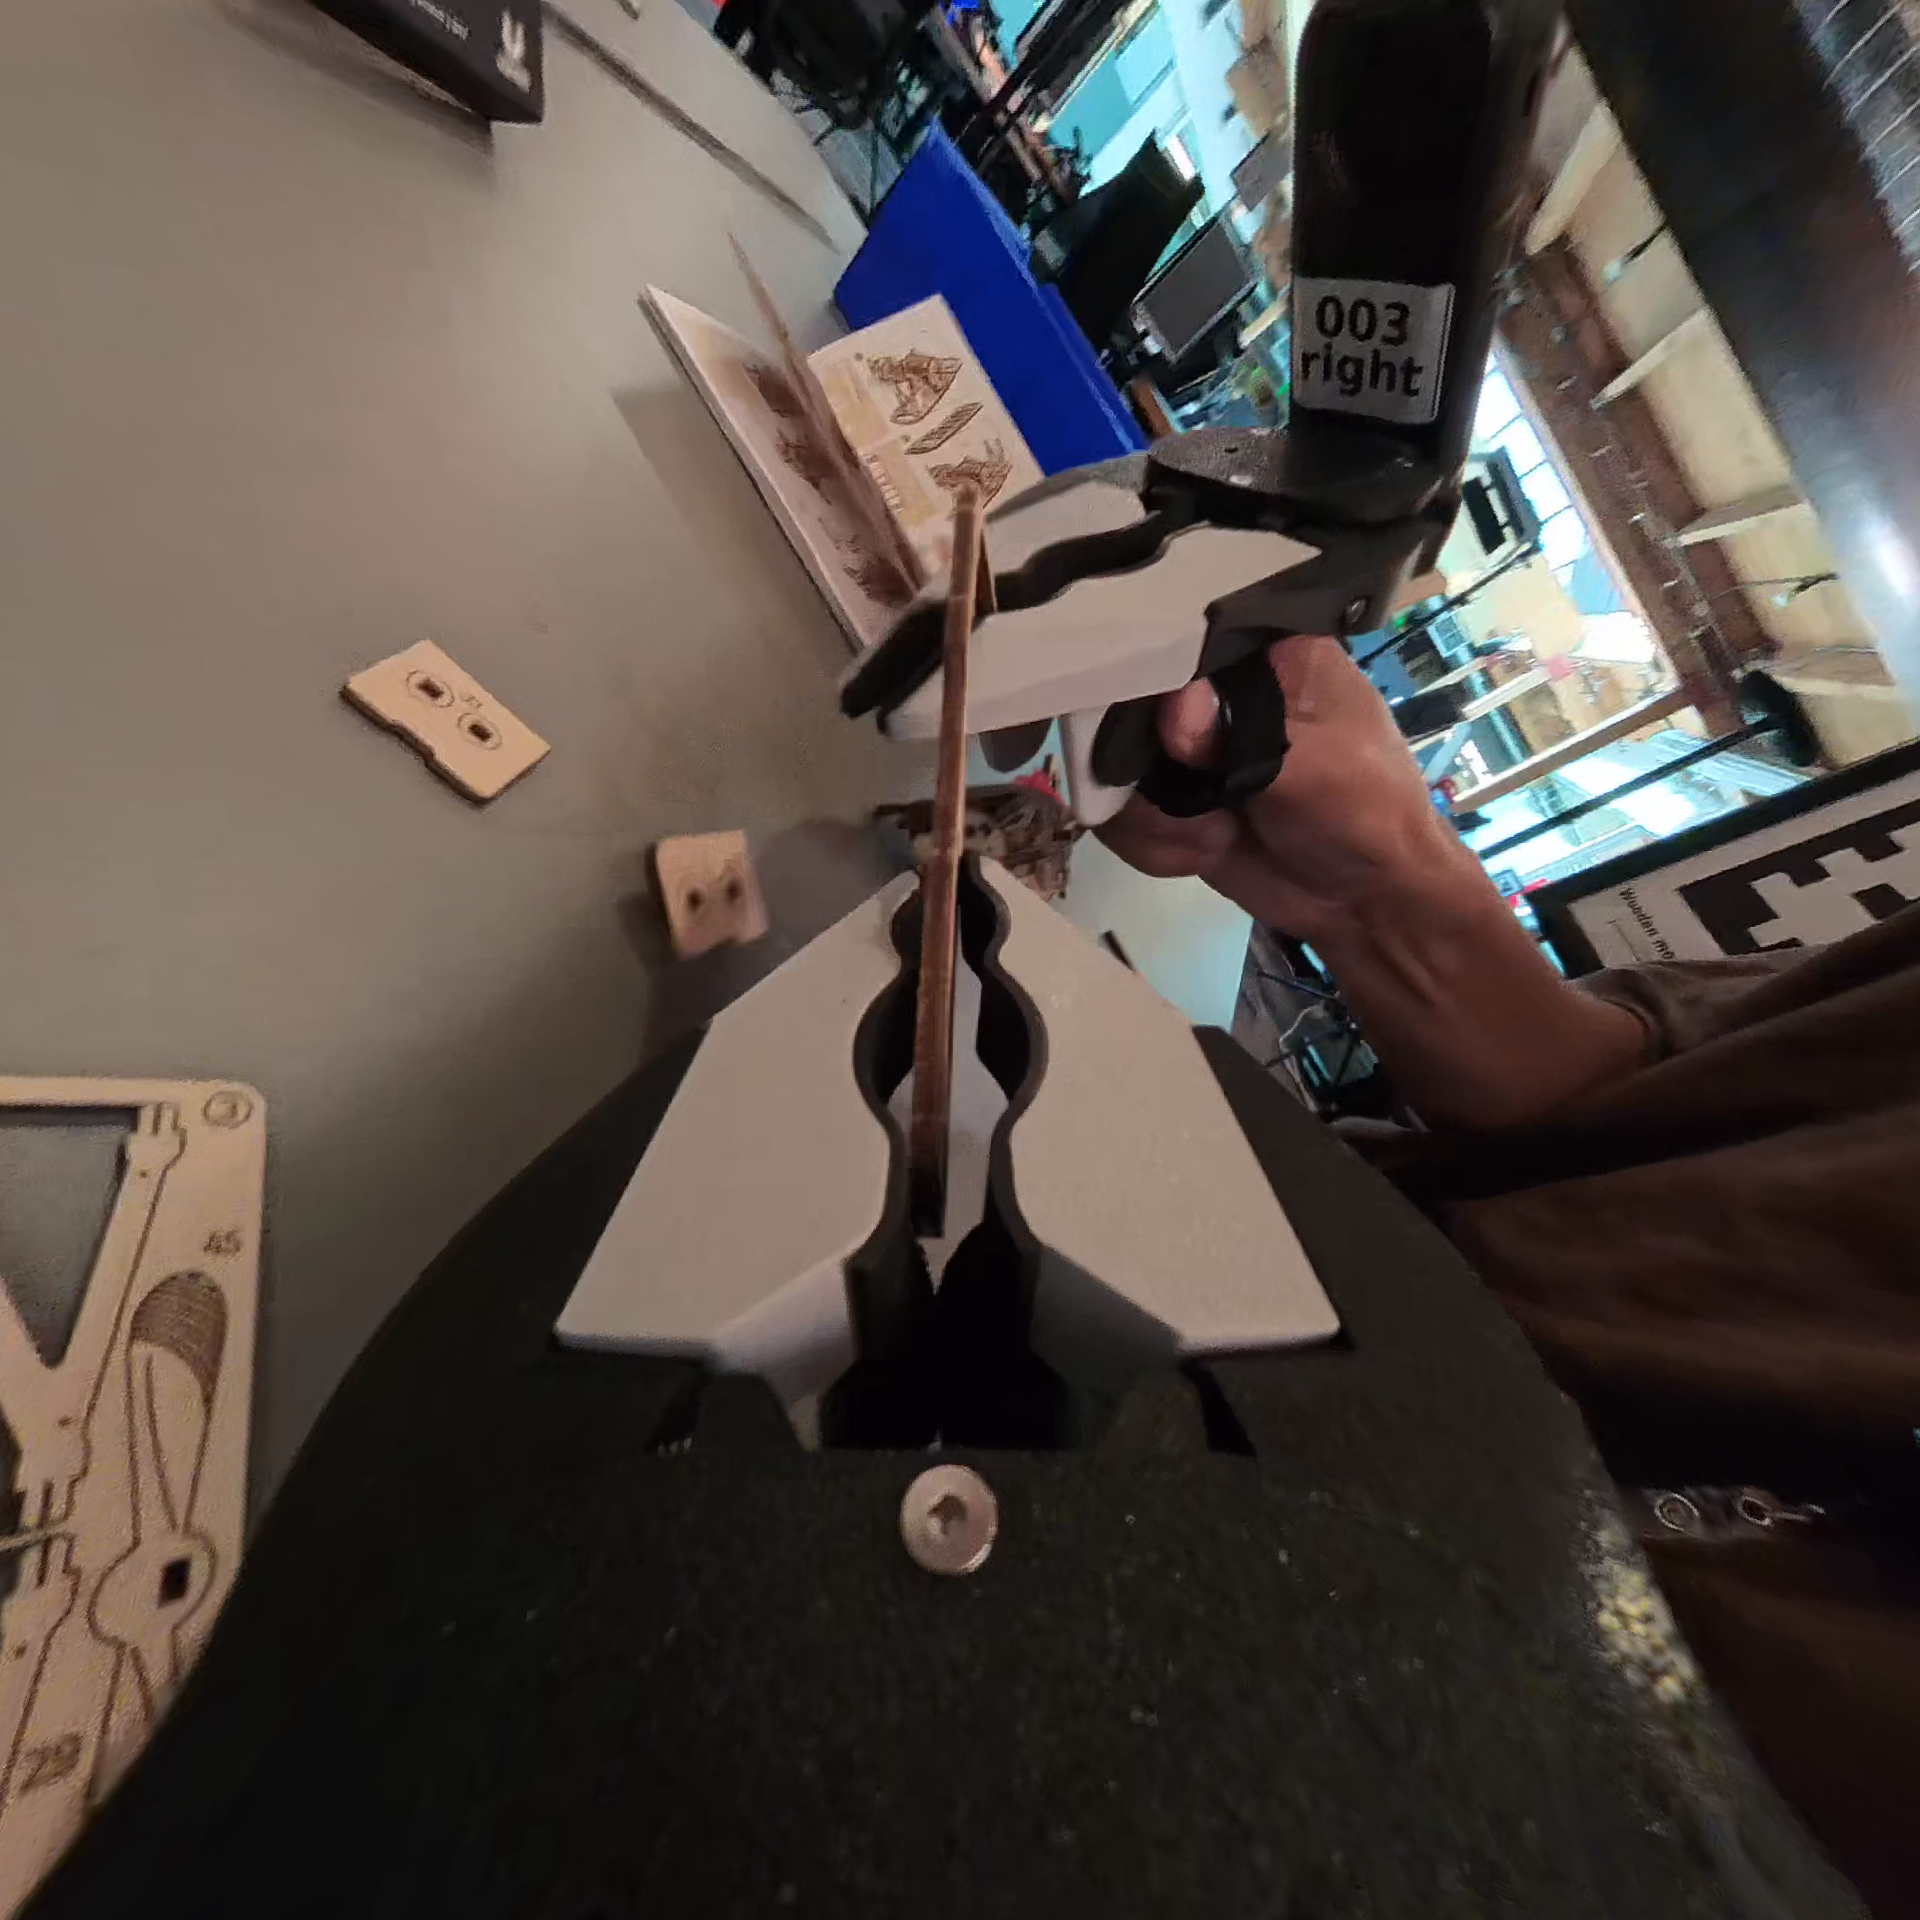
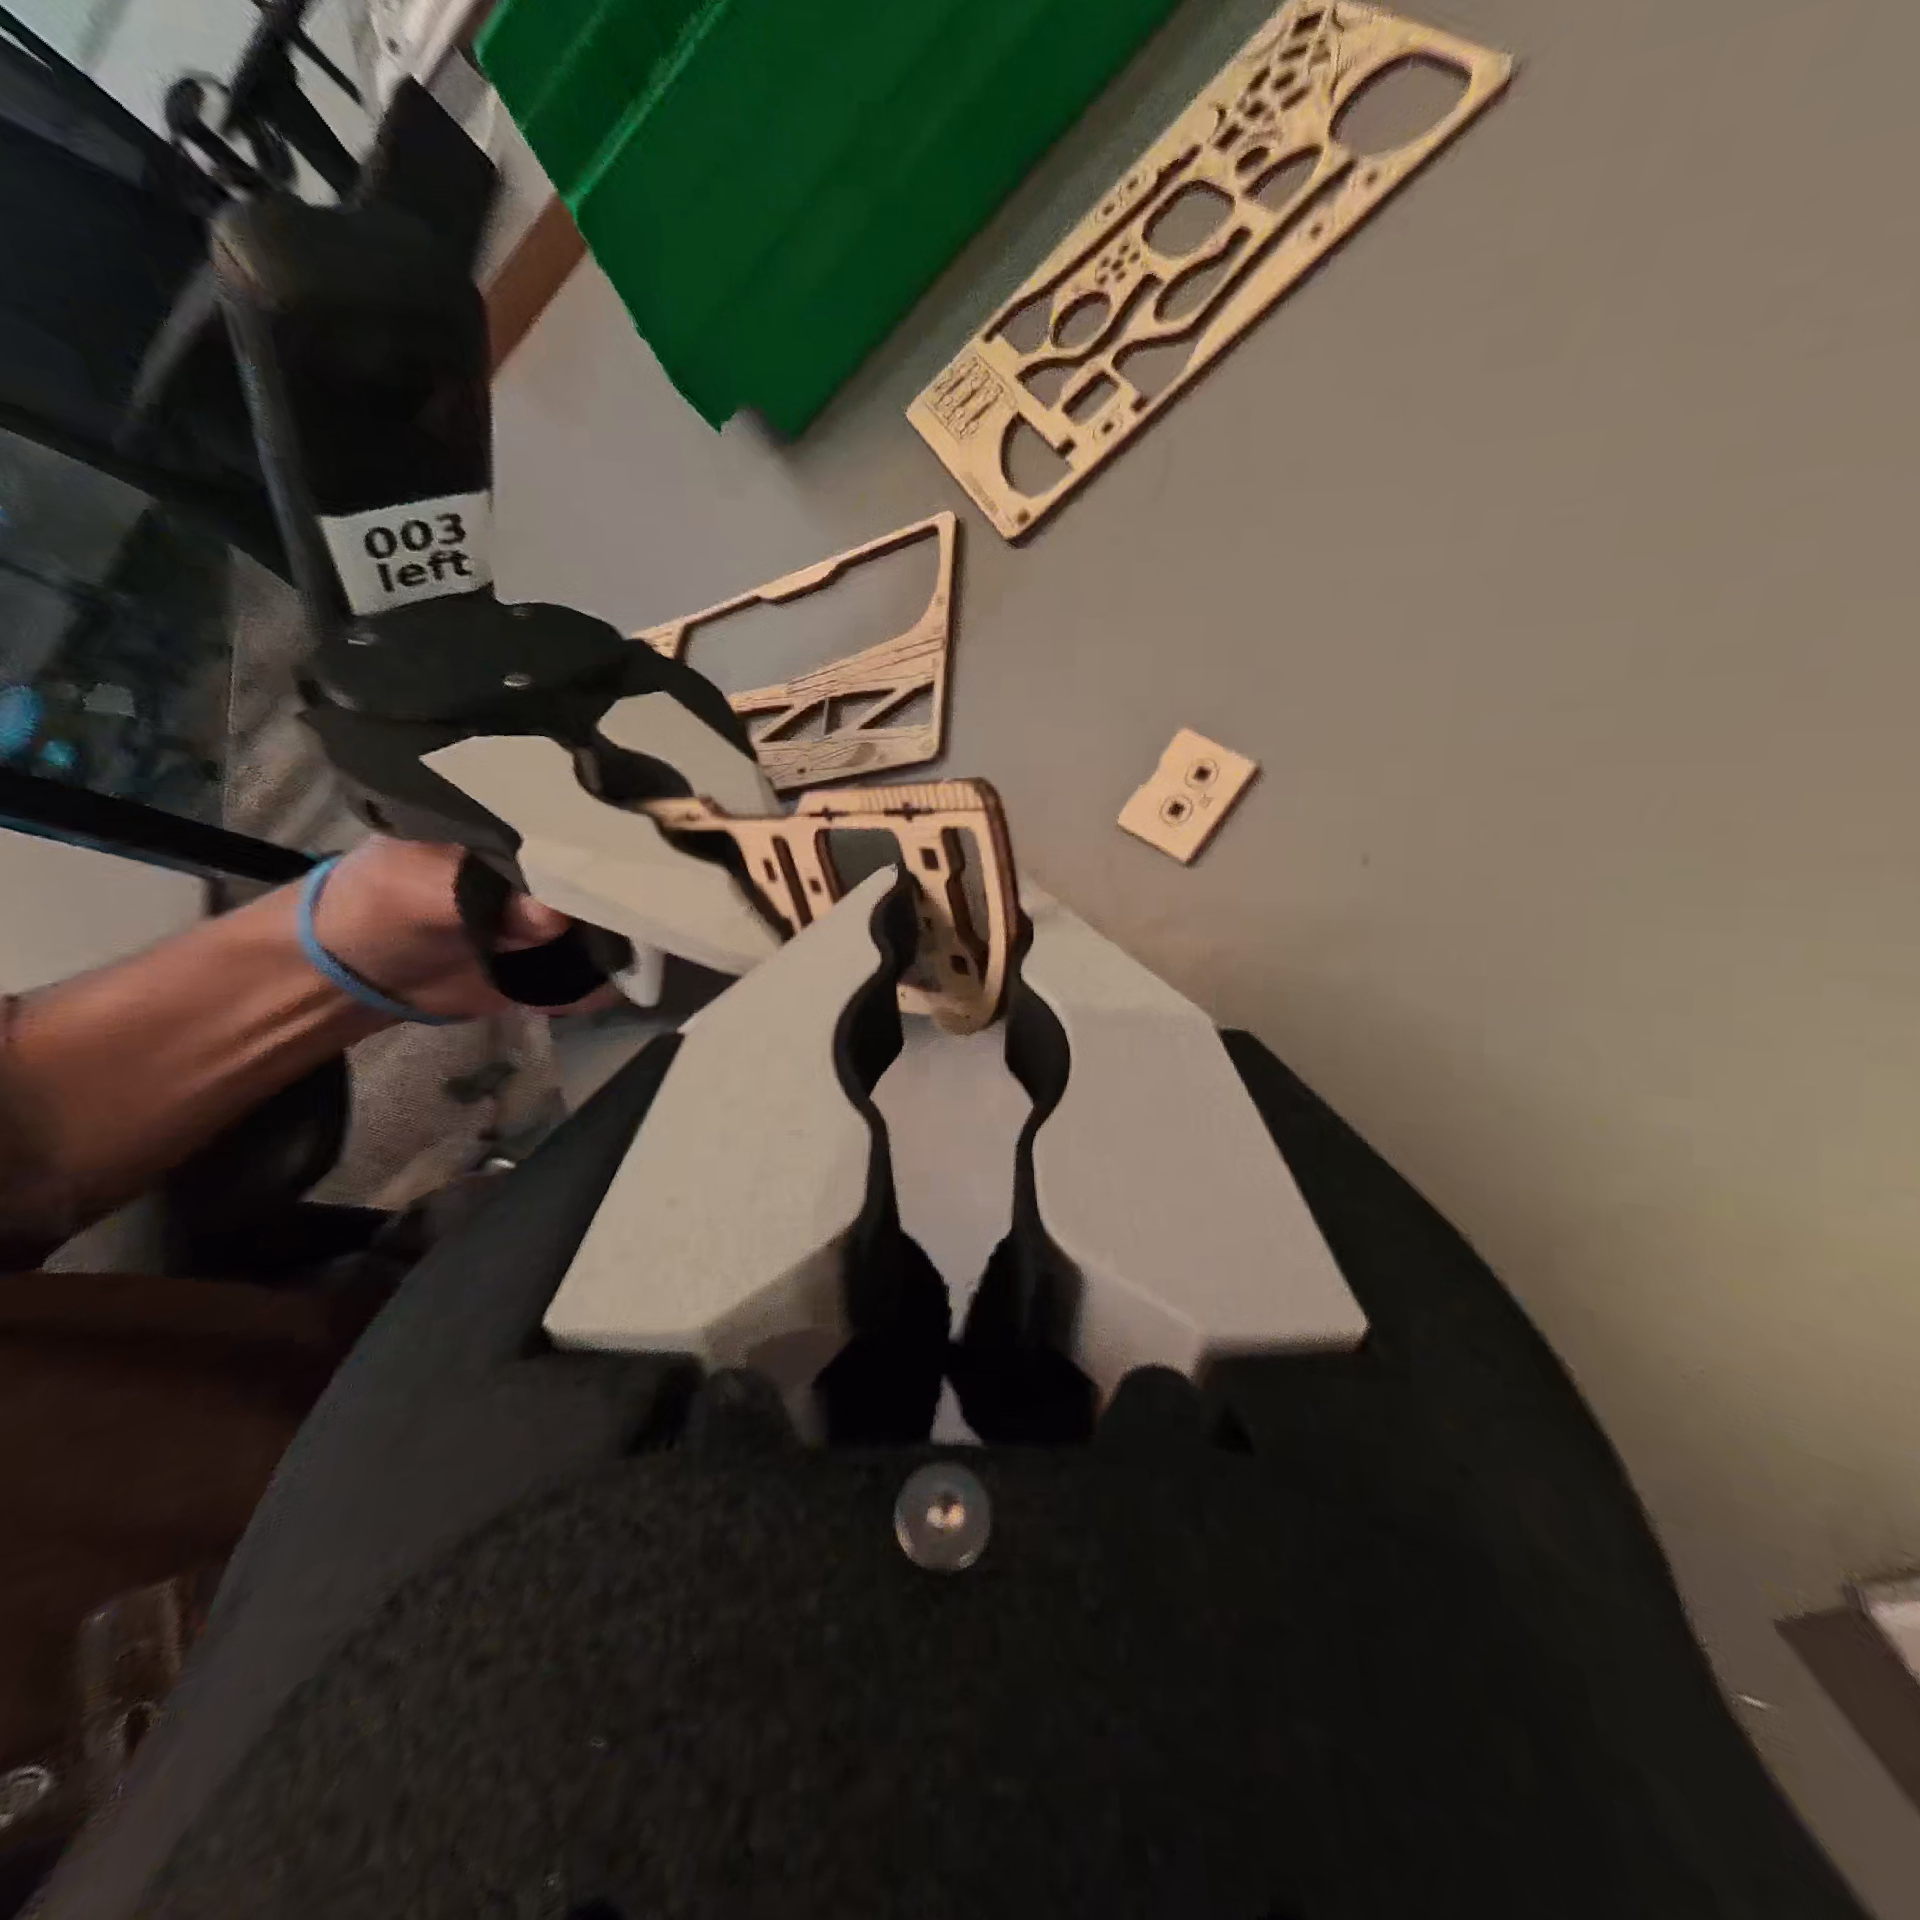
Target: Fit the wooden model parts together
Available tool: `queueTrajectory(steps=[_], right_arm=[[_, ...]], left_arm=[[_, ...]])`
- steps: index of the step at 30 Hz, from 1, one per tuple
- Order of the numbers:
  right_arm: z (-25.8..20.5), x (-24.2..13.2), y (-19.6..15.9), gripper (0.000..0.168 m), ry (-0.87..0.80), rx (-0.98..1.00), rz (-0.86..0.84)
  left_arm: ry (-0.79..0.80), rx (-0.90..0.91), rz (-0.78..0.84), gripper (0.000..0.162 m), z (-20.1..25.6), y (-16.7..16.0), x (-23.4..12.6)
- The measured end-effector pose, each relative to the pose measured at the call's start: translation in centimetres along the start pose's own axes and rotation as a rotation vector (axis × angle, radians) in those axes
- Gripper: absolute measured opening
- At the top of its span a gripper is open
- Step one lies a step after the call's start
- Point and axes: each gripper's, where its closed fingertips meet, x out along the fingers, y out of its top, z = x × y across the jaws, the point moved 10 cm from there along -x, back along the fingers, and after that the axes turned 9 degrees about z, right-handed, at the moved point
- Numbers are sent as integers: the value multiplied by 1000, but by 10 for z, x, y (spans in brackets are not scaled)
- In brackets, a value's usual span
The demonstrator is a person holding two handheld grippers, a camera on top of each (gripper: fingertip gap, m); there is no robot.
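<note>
A flat wooden frame part with slots and cut-outs is held in the air between both grippers. In the left wrist view it shows edge-on. My left gripper is shut on one end of it, with the thin edge running down between the fingers. My right gripper is closed around the other, curved end. It comes in from the upper right in the left wrist view. The left gripper enters the right wrist view from the left. Whether a second small piece sits at the right fingertips is unclear.
On the grey table lie a small two-hole wooden plate, shown too in the right wrist view, another small piece, punched-out wooden sheets, an open instruction booklet, a black box and a green object. Both grippers' tips are close together, under 4 cm apart. About 25 centimeters separates my right fingertips from the green object.
</note>
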Motion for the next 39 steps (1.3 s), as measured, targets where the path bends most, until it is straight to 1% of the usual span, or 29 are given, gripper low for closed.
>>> queueTrajectory(steps=[1, 2, 3, 5, 7, 10, 12, 15, 18, 20, 21, 22, 23, 26, 29, 31, 33, 35, 37, 39], right_arm=[[-3, 2, 6, 15, -18, -41, -28], [-3, 6, 11, 24, -28, -74, -68], [-1, 9, 15, 26, -23, -86, -86], [4, 9, 23, 31, 24, -58, -87], [9, 3, 30, 35, 60, -36, -59], [12, -9, 36, 35, 179, 42, 14], [16, -17, 37, 35, 216, 94, 59], [15, -20, 31, 35, 292, 191, 90], [5, -17, 20, 32, 360, 274, 118], [-1, -17, 14, 24, 391, 312, 163], [-2, -19, 11, 18, 397, 327, 179], [-3, -22, 8, 3, 410, 332, 202], [-3, -25, 6, 1, 413, 340, 223], [-1, -34, 1, 1, 428, 384, 260], [4, -45, -2, 1, 484, 467, 287], [4, -49, -4, 1, 509, 476, 286], [2, -54, -4, 3, 516, 441, 293], [-2, -63, -2, 20, 544, 391, 324], [-4, -76, -1, 21, 559, 339, 336], [-5, -86, -1, 21, 537, 269, 351]], left_arm=[[-10, 10, 7, 1, 2, 1, 1], [-7, 14, -2, 1, 3, 1, 2], [0, 1, 0, 0, 1, 2, 1], [-11, -17, 26, 0, 1, 7, -3], [10, -11, 26, 1, 0, 9, -8], [-29, -94, 72, 0, -2, 11, -16], [-75, -147, 108, 0, -3, 12, -19], [-161, -244, 177, 1, -3, 14, -19], [-245, -314, 217, 0, 2, 14, -10], [-269, -297, 199, 1, 8, 14, -1], [-274, -286, 202, 1, 11, 14, 2], [-281, -282, 198, 1, 14, 15, 5], [-272, -275, 191, 0, 16, 14, 8], [-274, -244, 169, 1, 20, 14, 11], [-311, -239, 173, 0, 24, 15, 8], [-322, -220, 170, 0, 28, 14, 8], [-321, -185, 158, 0, 33, 14, 9], [-344, -147, 163, 0, 39, 16, 9], [-351, -88, 184, 0, 46, 19, 5], [-371, -43, 188, 0, 54, 22, 3]])
